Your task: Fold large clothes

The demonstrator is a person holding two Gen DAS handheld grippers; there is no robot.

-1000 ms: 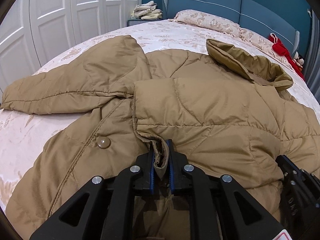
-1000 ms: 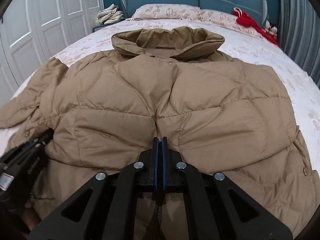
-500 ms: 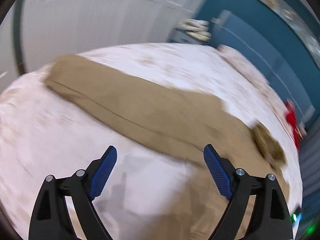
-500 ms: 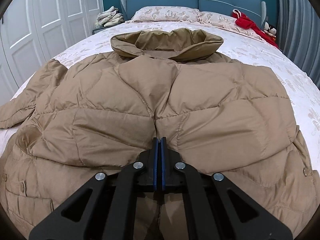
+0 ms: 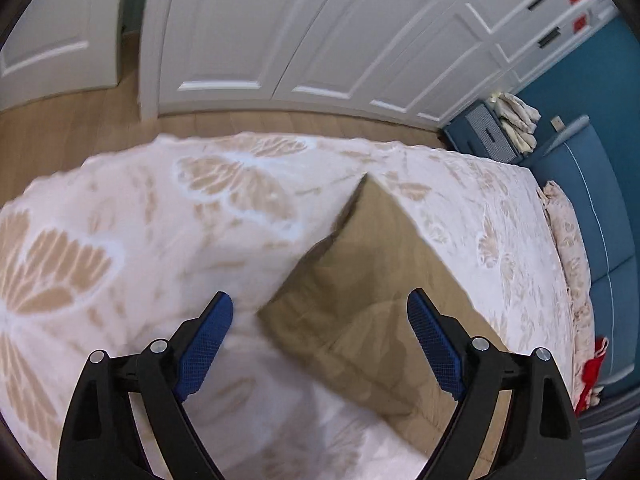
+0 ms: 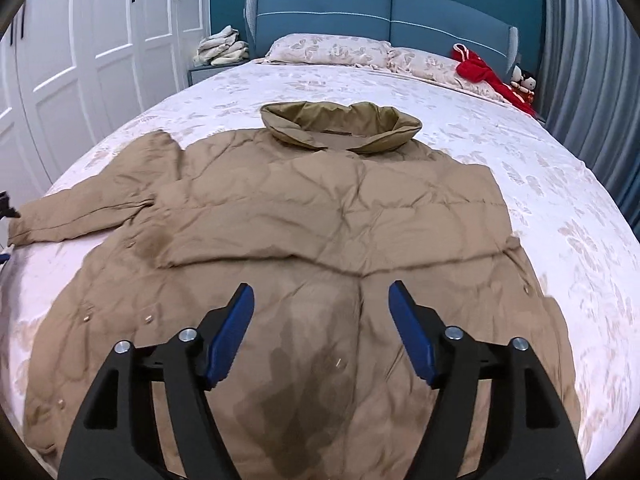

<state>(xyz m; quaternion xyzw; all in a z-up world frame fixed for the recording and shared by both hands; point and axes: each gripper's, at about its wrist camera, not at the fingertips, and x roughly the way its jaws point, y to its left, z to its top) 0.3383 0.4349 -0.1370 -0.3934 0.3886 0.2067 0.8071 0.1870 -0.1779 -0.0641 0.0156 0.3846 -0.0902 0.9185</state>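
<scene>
A tan quilted jacket (image 6: 320, 200) lies spread on the bed, collar (image 6: 340, 124) toward the headboard. Its front is folded in across the body. One sleeve (image 6: 92, 204) stretches out to the left. In the left wrist view my left gripper (image 5: 320, 300) hovers open over that sleeve's cuff end (image 5: 368, 264), and its blue pads (image 5: 208, 336) touch nothing. My right gripper (image 6: 320, 290) hangs above the jacket's lower middle. Its jaws are opening, with nothing between them.
The bedspread (image 6: 560, 200) is pale with a leaf print. Pillows (image 6: 328, 48) and a red garment (image 6: 480, 72) lie by the blue headboard. Folded cloths (image 6: 220, 46) sit on a nightstand. White wardrobe doors (image 5: 320, 40) and wooden floor (image 5: 60, 132) border the bed's left side.
My left gripper let go of the jacket's folded edge, opened, rolled and swung left to the sleeve's end. My right gripper, shut before, opened and lifted back off the jacket.
</scene>
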